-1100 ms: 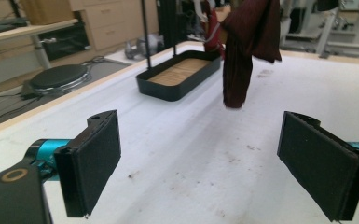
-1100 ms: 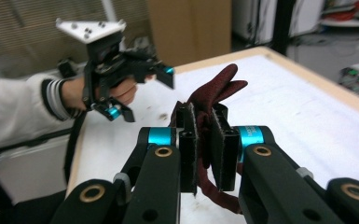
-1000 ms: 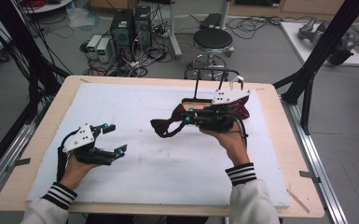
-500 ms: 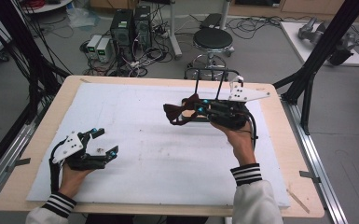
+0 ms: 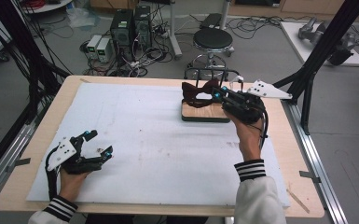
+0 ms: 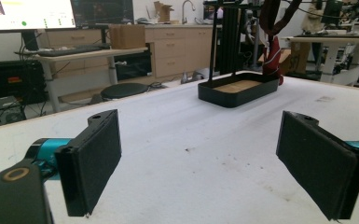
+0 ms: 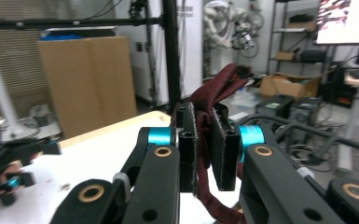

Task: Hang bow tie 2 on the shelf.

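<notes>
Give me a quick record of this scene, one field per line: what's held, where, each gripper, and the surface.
held item: dark red cloth
held by: right gripper, jaws shut on it
cloth position: above the wooden-floored tray
tray location: far right part of the white mat
left gripper: jaws wide open, nothing between them, low over the mat's near left corner
behind table: black stool

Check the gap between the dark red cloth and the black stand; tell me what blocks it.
Nothing visible does. The right gripper holds the dark red cloth right above the stand's wooden tray, beside its black rail.
</notes>
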The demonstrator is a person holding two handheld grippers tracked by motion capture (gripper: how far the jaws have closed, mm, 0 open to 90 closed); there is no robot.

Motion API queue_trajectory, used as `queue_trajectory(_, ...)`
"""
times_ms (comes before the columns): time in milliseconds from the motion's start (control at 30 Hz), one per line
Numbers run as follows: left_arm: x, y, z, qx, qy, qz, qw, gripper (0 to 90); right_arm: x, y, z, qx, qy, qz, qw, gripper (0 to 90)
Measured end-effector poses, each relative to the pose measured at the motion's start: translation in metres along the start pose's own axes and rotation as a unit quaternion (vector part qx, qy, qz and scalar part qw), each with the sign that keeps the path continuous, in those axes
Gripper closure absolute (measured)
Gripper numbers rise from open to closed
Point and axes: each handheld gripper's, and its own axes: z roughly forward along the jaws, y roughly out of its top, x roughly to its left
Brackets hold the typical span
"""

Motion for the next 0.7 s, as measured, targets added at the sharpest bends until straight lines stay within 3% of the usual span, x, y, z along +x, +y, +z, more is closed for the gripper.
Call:
queue_trajectory(233, 0.002, -0.005, -0.003, 0.002, 0.003, 0.0, 1.0, 14.4, -0.004, 0.002, -0.003, -0.012, -0.042, -0.004, 0.999, 83.0)
queue_trajectory(333, 0.002, -0.006, -0.004, -0.004, 0.002, -0.002, 1.0, 14.4, -0.007, 0.002, -0.004, -0.02, -0.089, -0.012, 0.9957, 83.0)
queue_trajectory(367, 0.002, -0.006, -0.004, -0.004, 0.002, -0.002, 1.0, 14.3, -0.007, 0.002, -0.004, -0.02, -0.089, -0.012, 0.9957, 83.0)
queue_trajectory(433, 0.002, -0.006, -0.004, -0.005, 0.002, -0.002, 1.0, 14.4, -0.007, 0.003, -0.005, -0.035, -0.116, -0.011, 0.9925, 83.0)
queue_trajectory(700, 0.002, -0.007, -0.005, -0.013, 0.002, 0.0, 0.9999, 14.4, -0.012, 0.001, -0.002, -0.052, -0.149, -0.003, 0.9874, 83.0)
